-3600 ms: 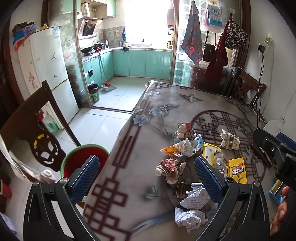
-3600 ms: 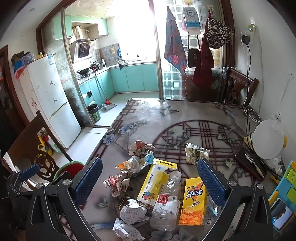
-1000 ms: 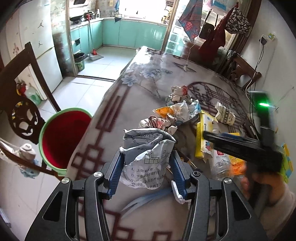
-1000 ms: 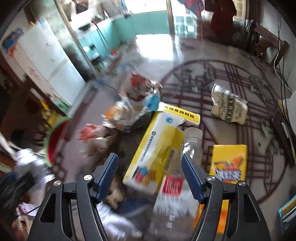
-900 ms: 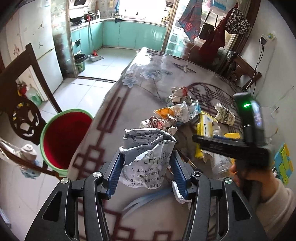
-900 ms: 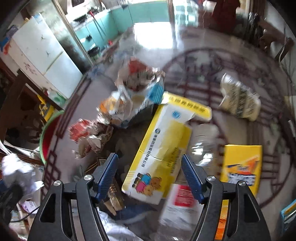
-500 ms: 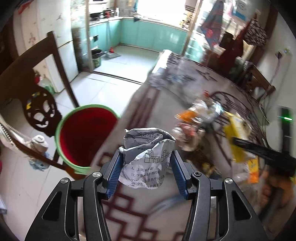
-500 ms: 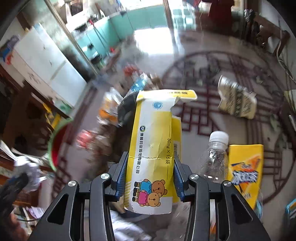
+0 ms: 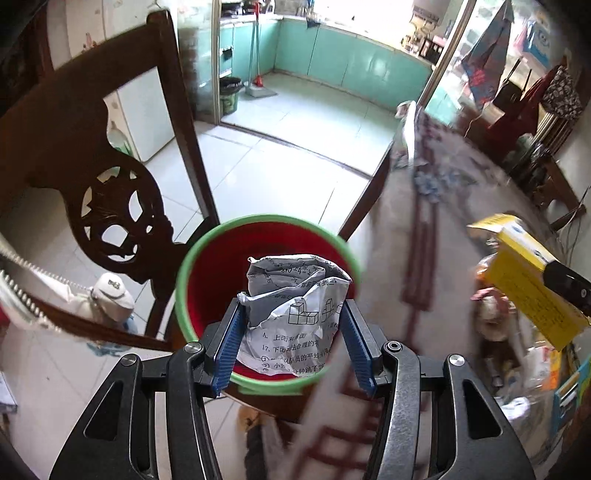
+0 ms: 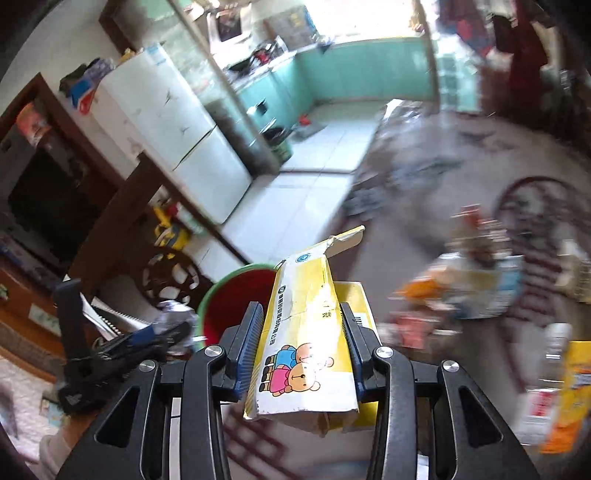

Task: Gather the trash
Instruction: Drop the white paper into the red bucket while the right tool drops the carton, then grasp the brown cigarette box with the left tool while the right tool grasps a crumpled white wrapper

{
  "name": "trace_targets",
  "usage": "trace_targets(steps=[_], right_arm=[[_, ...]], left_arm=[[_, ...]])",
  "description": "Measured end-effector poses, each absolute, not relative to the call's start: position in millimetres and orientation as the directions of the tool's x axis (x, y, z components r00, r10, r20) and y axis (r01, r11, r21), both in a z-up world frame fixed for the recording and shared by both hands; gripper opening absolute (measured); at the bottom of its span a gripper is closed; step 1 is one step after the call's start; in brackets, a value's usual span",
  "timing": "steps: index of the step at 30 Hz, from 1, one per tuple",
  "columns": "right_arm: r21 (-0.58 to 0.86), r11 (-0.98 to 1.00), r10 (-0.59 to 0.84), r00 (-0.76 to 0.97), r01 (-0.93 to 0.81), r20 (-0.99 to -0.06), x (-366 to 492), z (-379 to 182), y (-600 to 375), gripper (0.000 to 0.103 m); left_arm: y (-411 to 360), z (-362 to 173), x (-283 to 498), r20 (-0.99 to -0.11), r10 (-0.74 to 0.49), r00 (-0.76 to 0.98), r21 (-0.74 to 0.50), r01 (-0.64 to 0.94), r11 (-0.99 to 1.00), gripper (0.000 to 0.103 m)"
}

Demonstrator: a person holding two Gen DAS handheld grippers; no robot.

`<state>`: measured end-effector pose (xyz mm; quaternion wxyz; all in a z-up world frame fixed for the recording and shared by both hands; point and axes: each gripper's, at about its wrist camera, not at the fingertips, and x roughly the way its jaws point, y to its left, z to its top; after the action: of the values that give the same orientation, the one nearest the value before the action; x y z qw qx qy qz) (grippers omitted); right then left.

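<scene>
Black arms; blue ribbed pads (image 9: 227,341)

Trash held over the bin
Crumpled printed paper (image 9: 291,317) above red bin (image 9: 207,273); yellow bear carton (image 10: 306,343) upright, near its rim.

Crumpled worksheet (image 9: 295,314) printed with "A.", "17." and Chinese lines, yellow box (image 10: 306,343) bearing blurred Chinese lettering

Bright daylight from blown-out kitchen window (image 9: 369,14), motion blur over table (image 10: 461,192), fisheye-dark corners
</scene>
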<state>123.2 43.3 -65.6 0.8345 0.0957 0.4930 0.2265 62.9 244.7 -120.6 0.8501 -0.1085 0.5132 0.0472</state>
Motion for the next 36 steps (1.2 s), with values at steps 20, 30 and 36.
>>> trace_targets(steps=[20,30,36], right_arm=[[0.288,0.92,0.344,0.198,-0.266,-0.918,158.7,-179.0,176.5,0.049],[0.24,0.947,0.302,0.339,-0.213,-0.891,117.1,-122.1,110.5,0.053],[0.098,0.99,0.126,0.36,-0.097,-0.924,85.6,-107.0,12.7,0.057]], left_arm=[[296.3,-197.4,93.9,-0.953,-0.071,0.295,-0.104,-0.098,0.99,0.063],[277.5,-147.3,86.8,-0.907,-0.095,0.409,-0.105,-0.002,0.994,0.063],[239.8,-118.4,86.2,-0.875,-0.141,0.463,-0.105,0.102,0.989,0.076]])
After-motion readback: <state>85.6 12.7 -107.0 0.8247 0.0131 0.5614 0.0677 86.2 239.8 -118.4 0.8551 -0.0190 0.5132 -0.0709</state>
